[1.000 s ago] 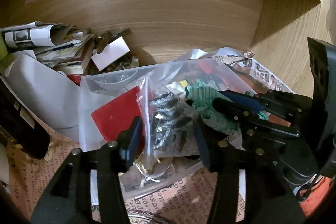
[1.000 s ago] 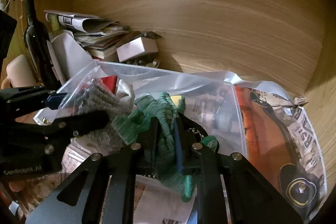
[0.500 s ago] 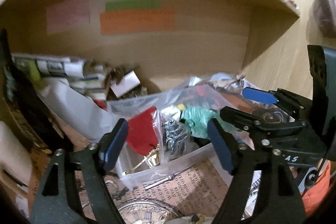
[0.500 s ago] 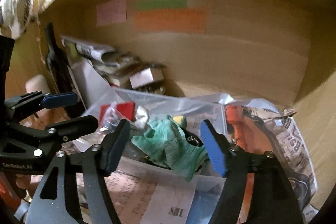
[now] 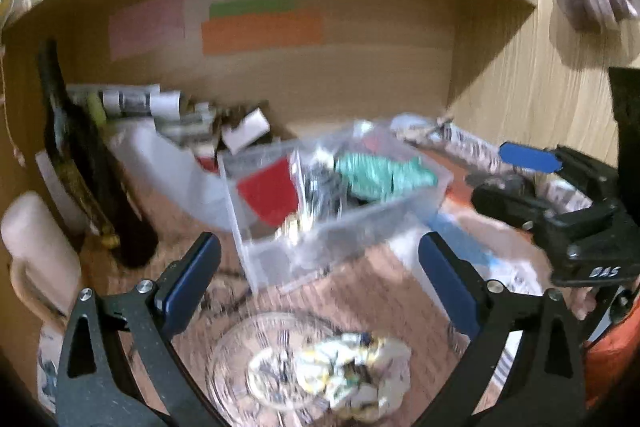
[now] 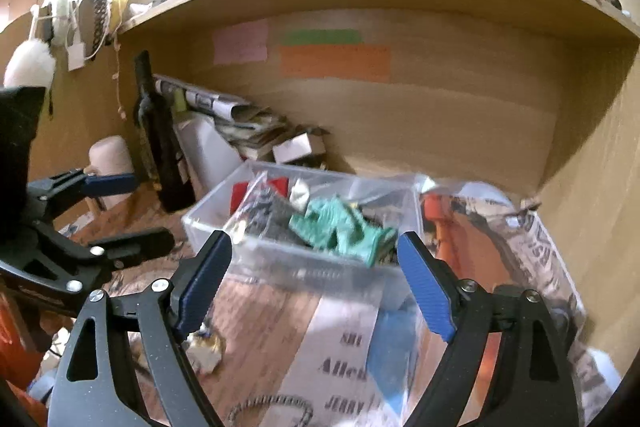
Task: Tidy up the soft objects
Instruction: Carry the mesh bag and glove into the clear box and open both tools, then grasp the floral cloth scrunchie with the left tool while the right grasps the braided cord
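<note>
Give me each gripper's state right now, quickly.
Left gripper: open, holding nothing.
Right gripper: open, holding nothing; the green cloth lies in the clear bin.

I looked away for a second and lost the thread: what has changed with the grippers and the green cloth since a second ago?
Both grippers let go and pulled back. The right gripper, shut on the green cloth before, is now open and clear of it; the left gripper released the clear bag of dark pieces. Cloth and bag stayed in the clear plastic bin, which has not visibly shifted.
</note>
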A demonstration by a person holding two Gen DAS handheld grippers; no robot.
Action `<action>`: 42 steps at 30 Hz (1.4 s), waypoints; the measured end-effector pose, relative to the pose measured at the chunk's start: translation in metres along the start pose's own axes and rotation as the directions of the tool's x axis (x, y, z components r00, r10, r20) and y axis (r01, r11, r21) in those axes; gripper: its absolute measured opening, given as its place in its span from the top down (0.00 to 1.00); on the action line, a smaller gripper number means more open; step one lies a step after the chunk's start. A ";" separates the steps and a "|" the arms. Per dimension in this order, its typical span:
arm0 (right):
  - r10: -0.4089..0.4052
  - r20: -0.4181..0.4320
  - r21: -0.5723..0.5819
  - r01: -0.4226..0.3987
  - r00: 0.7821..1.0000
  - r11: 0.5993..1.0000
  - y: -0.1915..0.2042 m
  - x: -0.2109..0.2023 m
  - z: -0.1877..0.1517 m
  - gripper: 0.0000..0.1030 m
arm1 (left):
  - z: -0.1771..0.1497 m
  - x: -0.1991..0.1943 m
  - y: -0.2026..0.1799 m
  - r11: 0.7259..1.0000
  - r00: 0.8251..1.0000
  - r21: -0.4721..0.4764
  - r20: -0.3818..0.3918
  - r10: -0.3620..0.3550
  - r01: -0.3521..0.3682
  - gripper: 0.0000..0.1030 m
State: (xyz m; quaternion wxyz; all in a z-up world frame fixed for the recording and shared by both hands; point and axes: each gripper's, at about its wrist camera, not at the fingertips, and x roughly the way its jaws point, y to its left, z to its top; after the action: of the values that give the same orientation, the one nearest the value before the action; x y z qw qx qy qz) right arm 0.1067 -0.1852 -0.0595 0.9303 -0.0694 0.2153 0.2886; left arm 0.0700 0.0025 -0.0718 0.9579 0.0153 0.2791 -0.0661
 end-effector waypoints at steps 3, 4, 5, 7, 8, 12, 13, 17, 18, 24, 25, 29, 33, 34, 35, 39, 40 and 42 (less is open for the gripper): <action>0.001 -0.030 -0.003 -0.001 1.000 1.000 0.005 -0.002 -0.013 0.19 | -0.017 0.006 0.000 1.000 0.998 -0.012 -0.056 -0.007 0.006 0.03; 0.005 -0.045 -0.001 -0.005 0.999 1.000 0.007 -0.002 -0.019 0.19 | -0.022 0.008 0.000 1.000 0.997 -0.016 -0.075 -0.008 0.007 0.03; 0.012 -0.063 0.002 -0.012 0.998 1.000 0.009 -0.001 -0.026 0.19 | -0.028 0.010 0.001 1.000 0.996 -0.019 -0.091 -0.011 0.009 0.03; 0.025 -0.096 0.010 -0.024 0.995 1.000 0.011 0.003 -0.036 0.19 | -0.038 0.013 -0.001 1.000 0.992 -0.023 -0.124 -0.022 0.020 0.03; 0.033 -0.125 0.015 -0.032 0.992 0.999 0.013 0.006 -0.044 0.19 | -0.042 0.015 -0.003 0.999 0.990 -0.019 -0.140 -0.029 0.026 0.03; 0.052 -0.197 0.026 -0.048 0.979 0.999 0.022 0.013 -0.069 0.19 | -0.062 0.021 -0.010 0.999 0.982 -0.014 -0.184 -0.044 0.042 0.03; 0.060 -0.218 0.035 -0.054 0.974 0.998 0.024 0.015 -0.075 0.19 | -0.067 0.022 -0.011 0.999 0.980 -0.014 -0.194 -0.045 0.044 0.03; 0.082 -0.278 0.067 -0.065 0.957 0.996 0.024 0.023 -0.093 0.19 | -0.085 0.033 -0.015 0.999 0.965 -0.026 -0.256 -0.047 0.042 0.03; 0.084 -0.292 0.071 -0.066 0.953 0.995 0.023 0.025 -0.097 0.19 | -0.087 0.035 -0.015 0.999 0.963 -0.032 -0.266 -0.048 0.041 0.02; 0.054 -0.289 0.028 -0.047 0.956 0.998 0.026 0.020 -0.110 0.23 | -0.098 0.035 -0.015 0.998 0.968 -0.046 -0.249 -0.040 0.029 0.03; 0.048 -0.287 0.026 -0.043 0.957 0.999 0.026 0.020 -0.110 0.27 | -0.098 0.035 -0.014 0.998 0.971 -0.051 -0.237 -0.037 0.026 0.03; 0.034 -0.278 0.014 -0.031 0.960 0.999 0.022 0.022 -0.110 0.52 | -0.096 0.039 -0.006 0.998 0.973 -0.070 -0.230 -0.022 0.006 0.28; 0.035 -0.269 0.029 -0.028 0.963 0.999 0.017 0.025 -0.108 0.70 | -0.090 0.040 0.000 0.997 0.972 -0.075 -0.231 -0.026 0.009 0.59; 0.036 -0.267 0.031 -0.029 0.963 0.999 0.016 0.026 -0.107 0.71 | -0.088 0.041 0.001 0.997 0.972 -0.071 -0.232 -0.025 0.009 0.61; 0.040 -0.263 0.036 -0.031 0.964 0.999 0.015 0.027 -0.106 0.74 | -0.087 0.040 0.001 0.997 0.973 -0.070 -0.228 -0.022 0.006 0.64; 0.044 -0.246 0.046 -0.034 0.968 0.998 0.010 0.026 -0.101 0.81 | -0.077 0.036 0.000 0.999 0.981 -0.051 -0.196 -0.014 0.004 0.68; 0.045 -0.238 0.049 -0.035 0.970 0.998 0.009 0.025 -0.099 0.81 | -0.075 0.034 -0.001 0.999 0.983 -0.045 -0.185 -0.011 0.003 0.68; 0.046 -0.224 0.053 -0.035 0.974 0.998 0.007 0.023 -0.095 0.81 | -0.068 0.030 -0.001 0.999 0.987 -0.034 -0.160 -0.010 0.005 0.69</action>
State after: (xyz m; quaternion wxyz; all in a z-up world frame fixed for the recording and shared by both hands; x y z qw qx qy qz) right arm 0.0857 -0.1918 -0.1546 0.8953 -0.0744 0.3276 0.2924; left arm 0.0587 0.0021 -0.1449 0.9321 0.0036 0.3564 -0.0636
